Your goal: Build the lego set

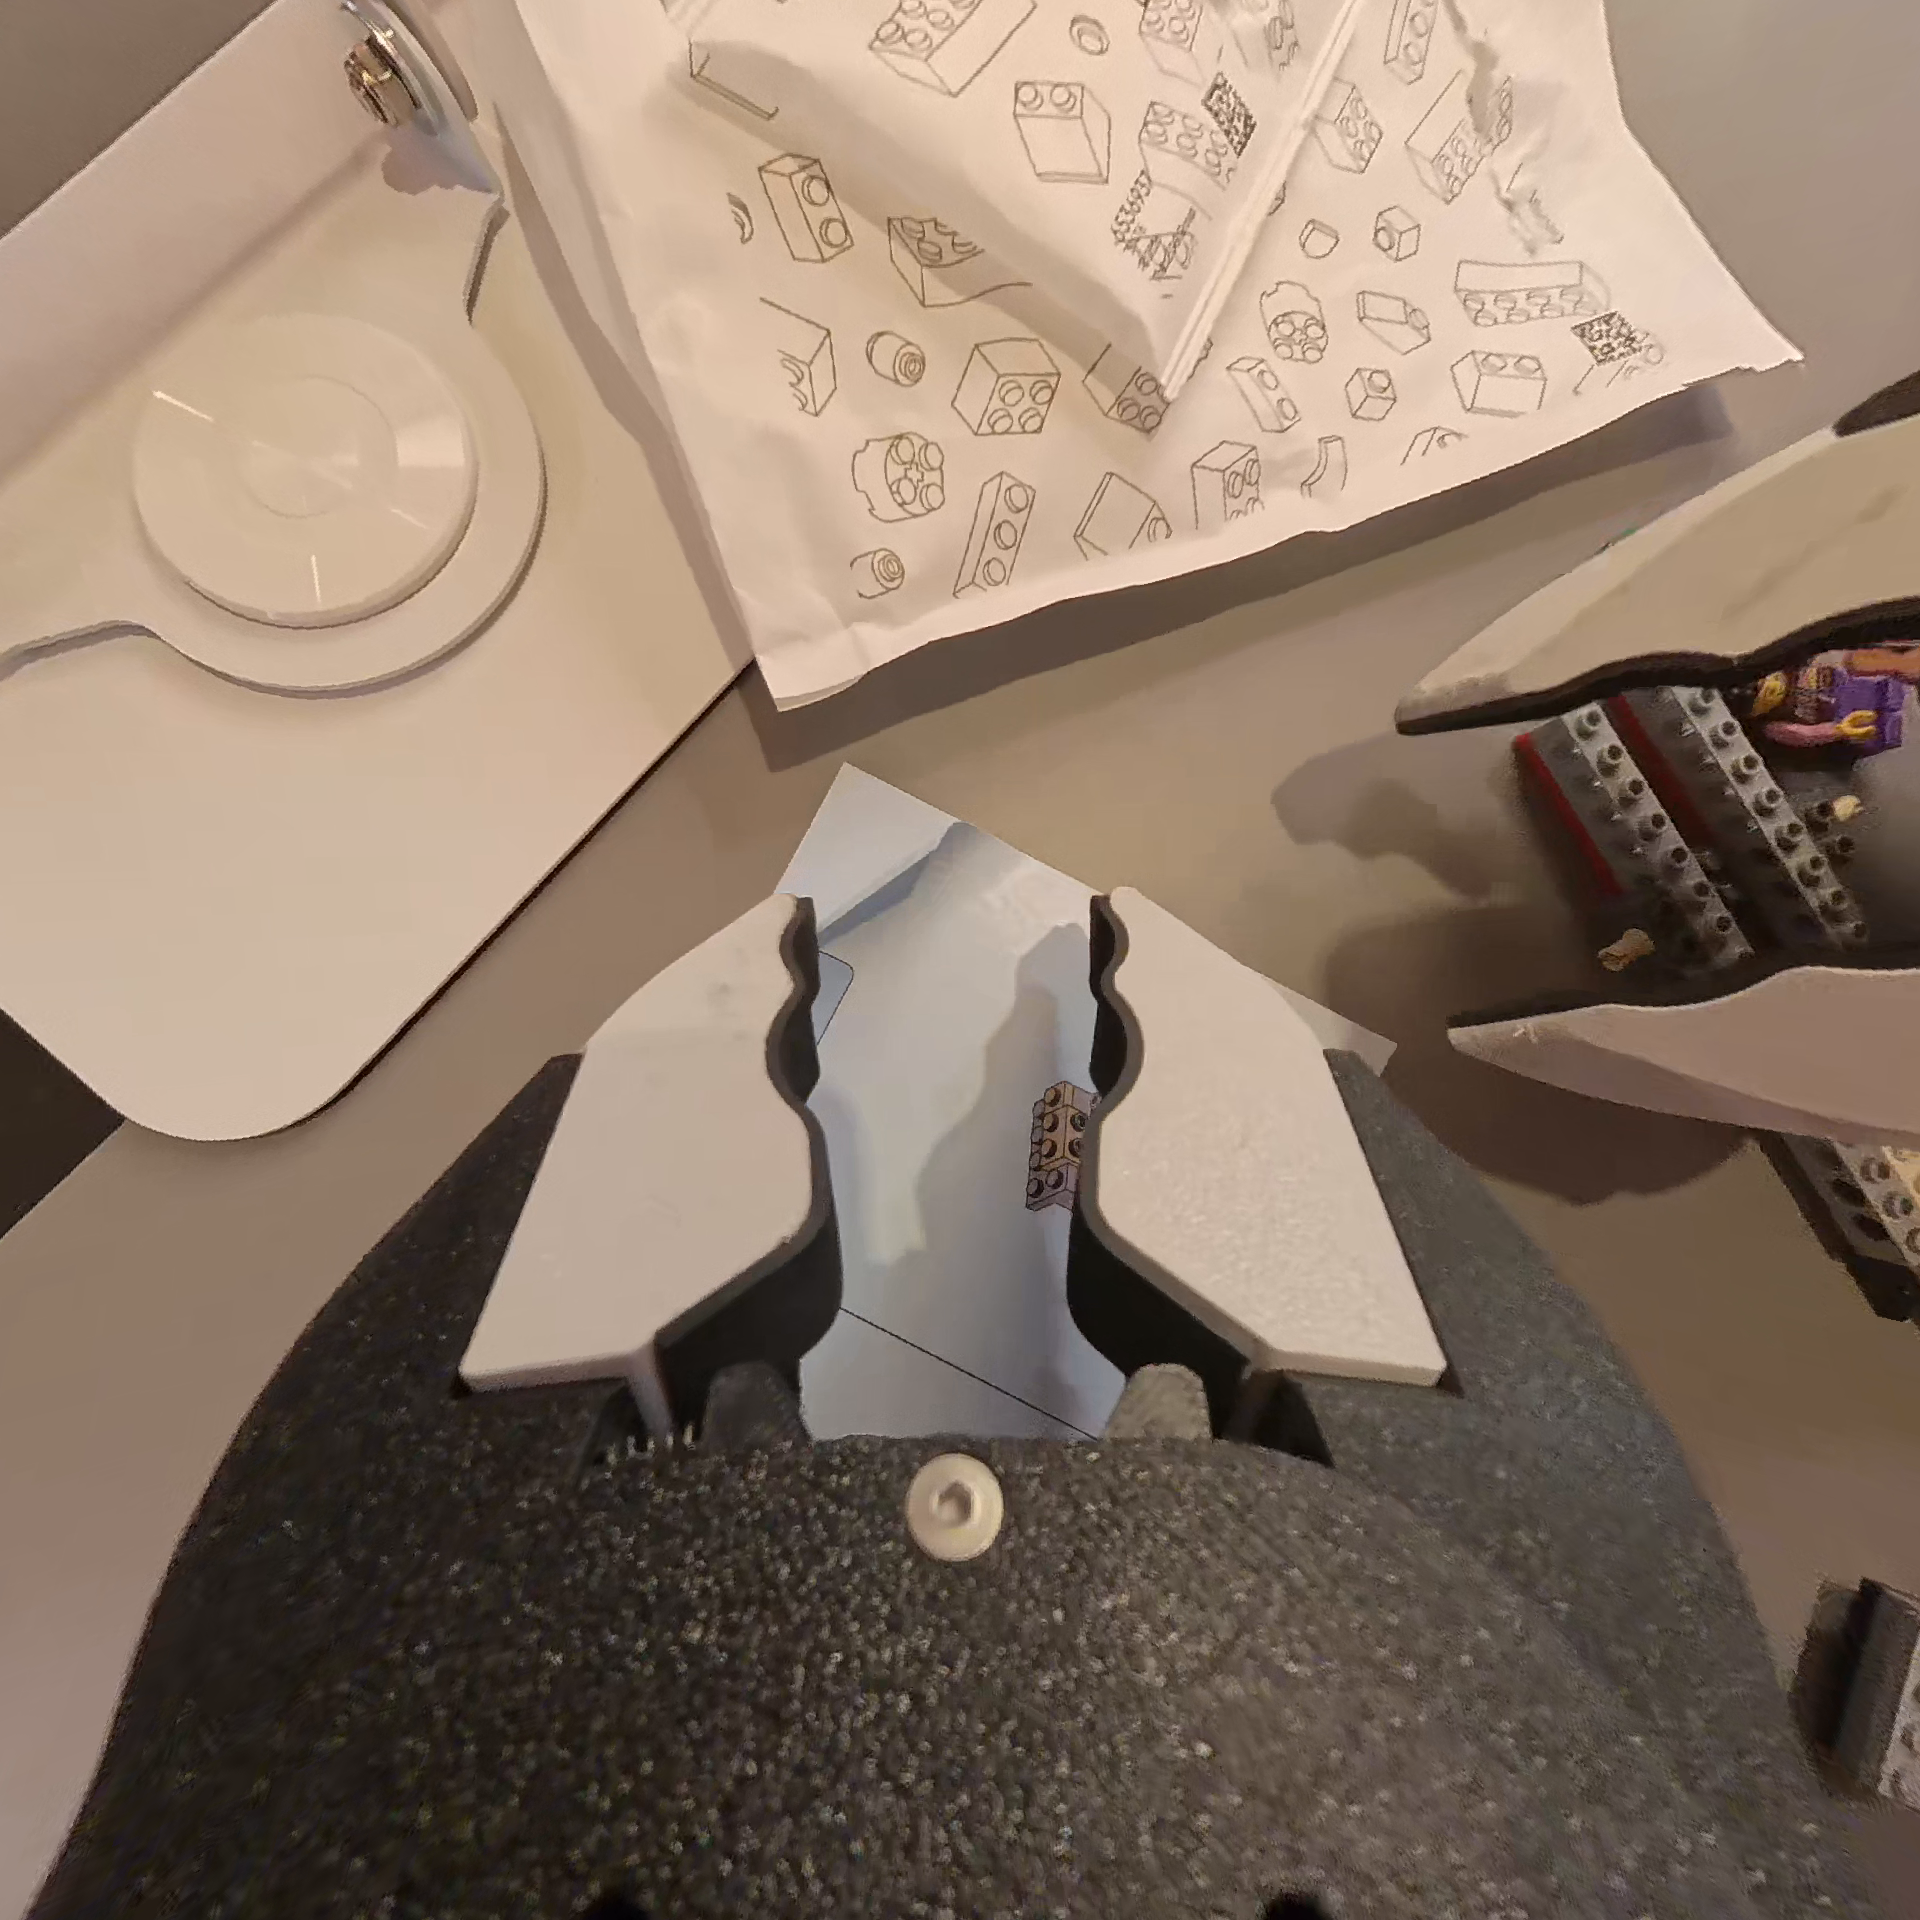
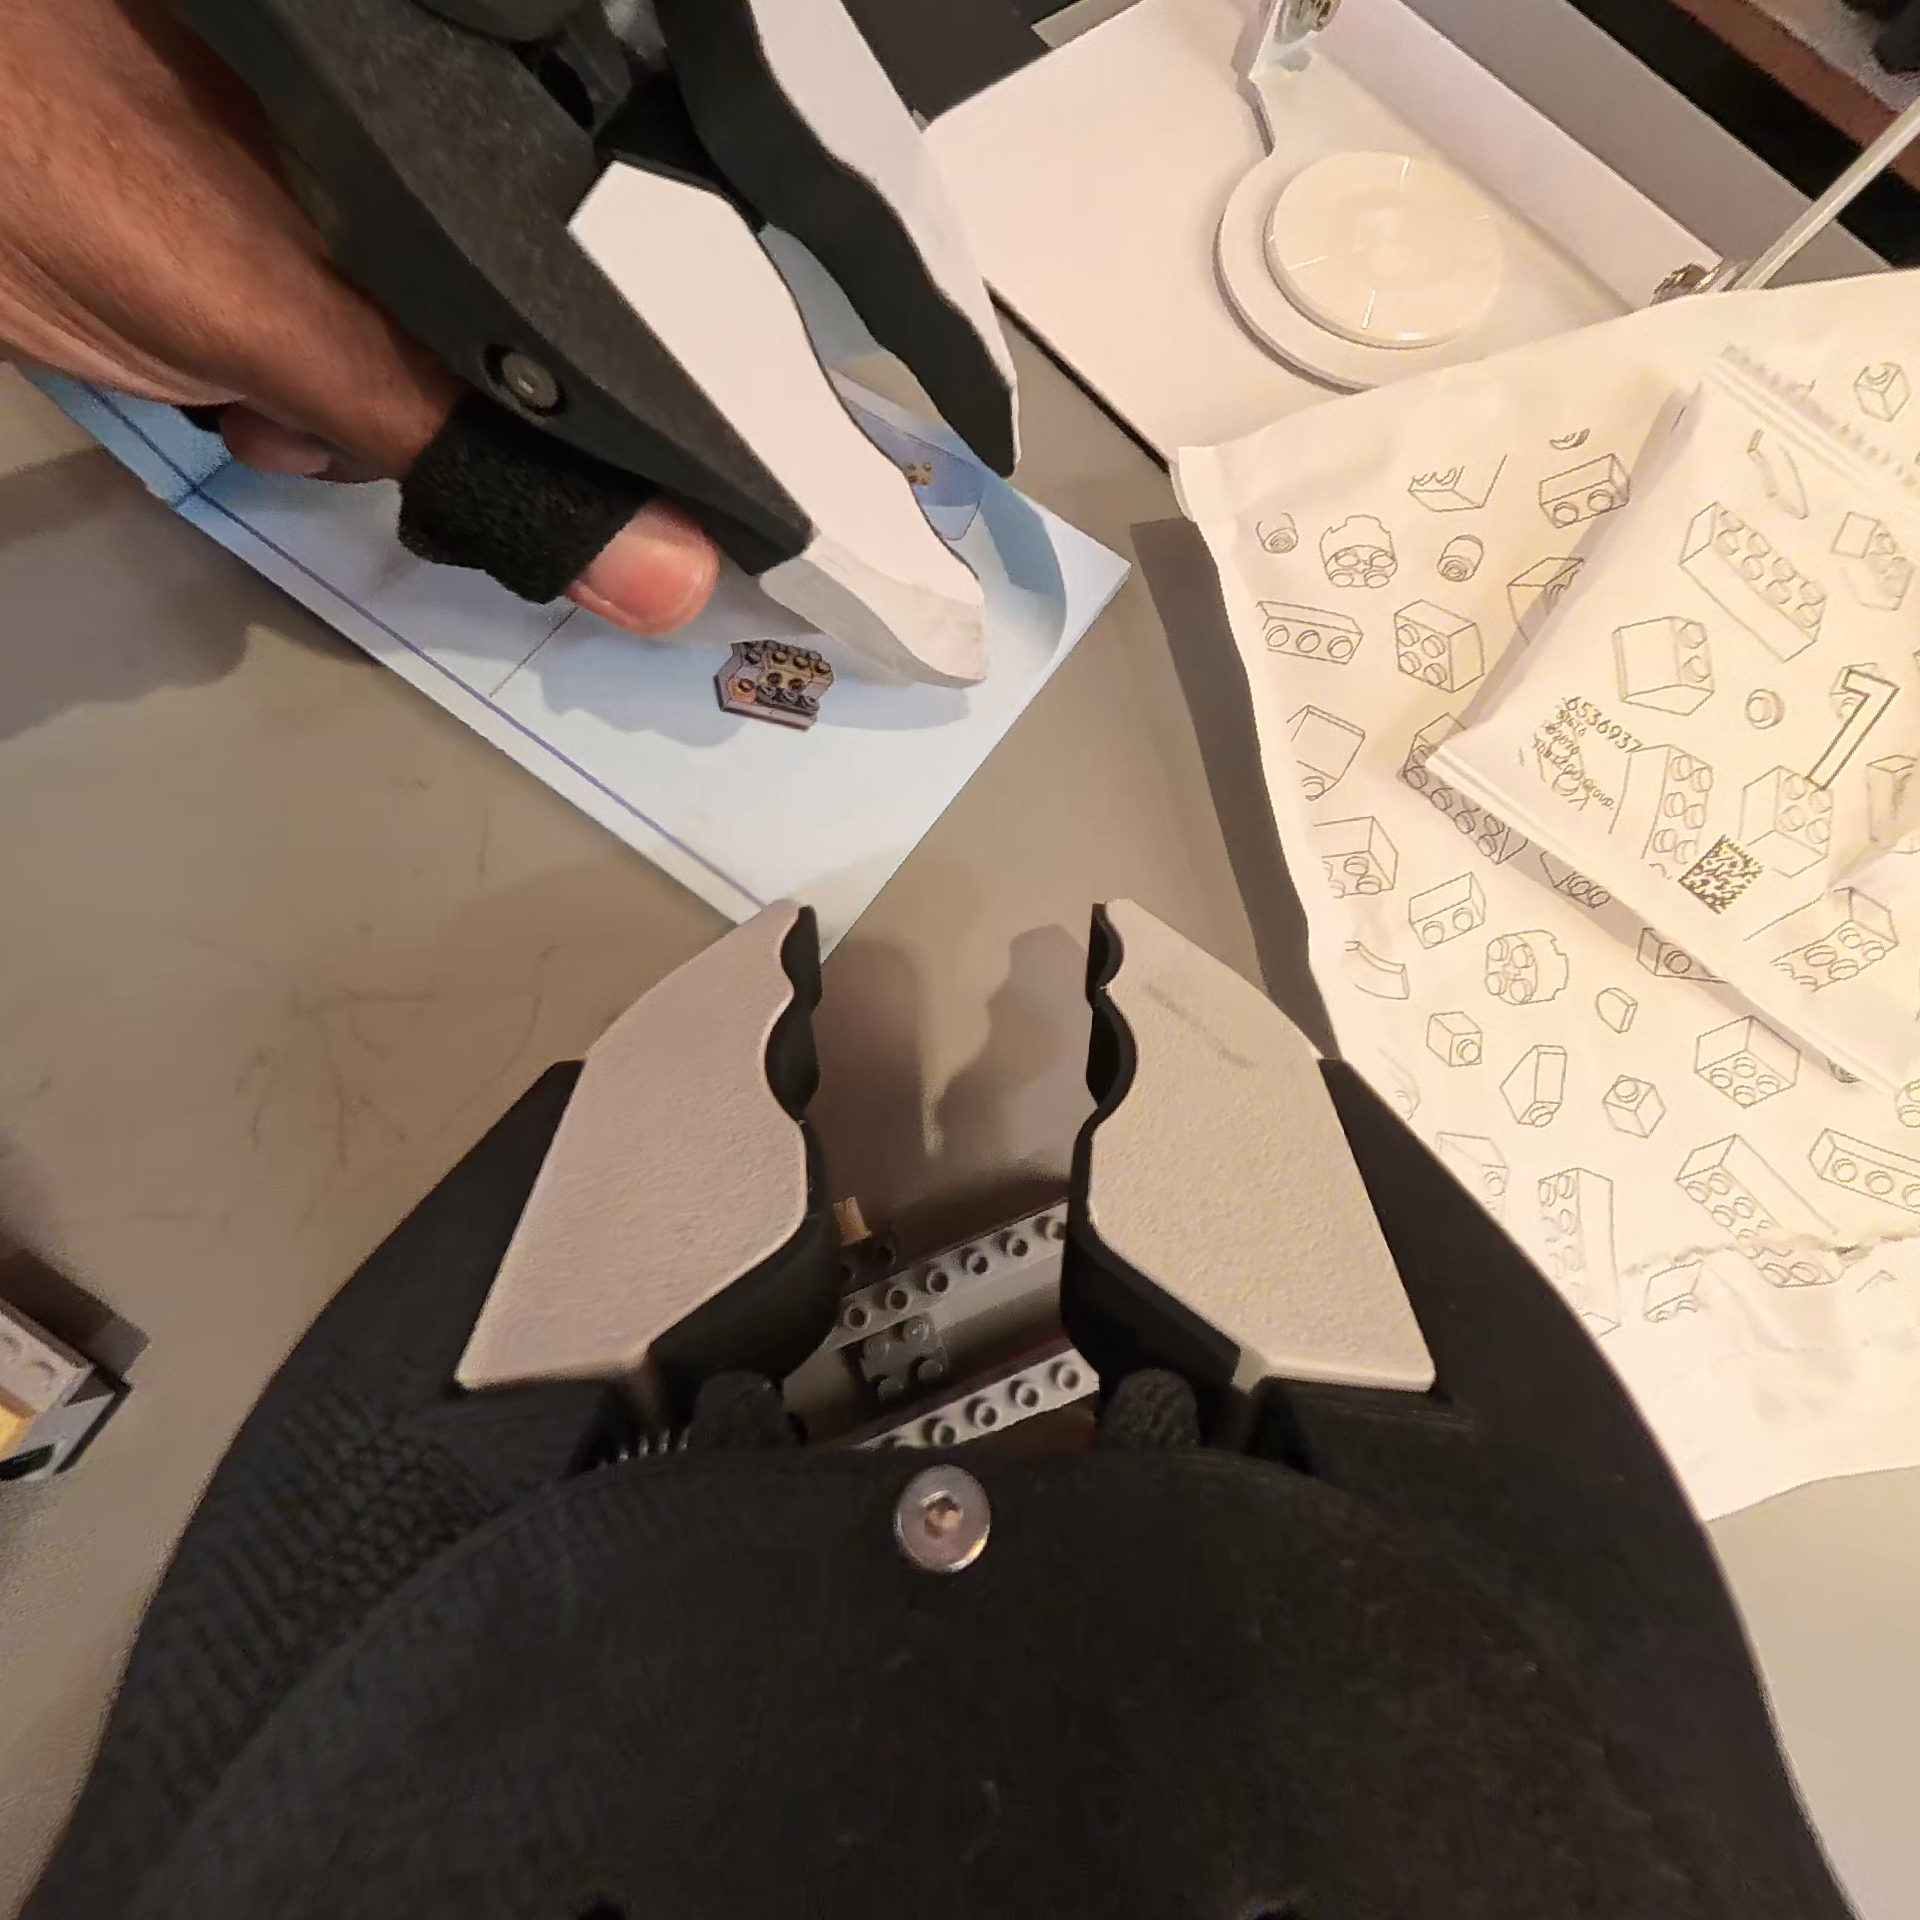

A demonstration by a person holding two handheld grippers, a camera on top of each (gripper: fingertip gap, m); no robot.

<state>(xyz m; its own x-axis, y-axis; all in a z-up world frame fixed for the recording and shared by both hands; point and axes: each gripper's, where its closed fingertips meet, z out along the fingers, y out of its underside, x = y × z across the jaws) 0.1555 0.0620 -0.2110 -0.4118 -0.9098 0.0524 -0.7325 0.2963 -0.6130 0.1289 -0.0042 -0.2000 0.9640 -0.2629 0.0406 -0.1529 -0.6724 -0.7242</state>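
Left gripper (image 1: 948, 914) is seen with its jaws parted and nothing between the pads; it is held by a hand (image 2: 156, 270) at the upper left of the right wrist view, over a pale blue booklet (image 1: 935, 997) lying on the beige table (image 1: 1039, 717). A small printed figure of bricks (image 2: 774, 686) is seen on that page, just beside one fingertip.

Right gripper (image 2: 948, 920) is likewise seen apart at the tips, with only bare table between them. Deeper between its fingers, at the lower centre of its own view, a grey brick model (image 2: 966, 1320) is seen; whether the pads press on it cannot be told.

White paper bags printed with brick outlines (image 2: 1558, 935) are noted at the right, and a white stand with a round disc (image 2: 1361, 260) at the upper right.
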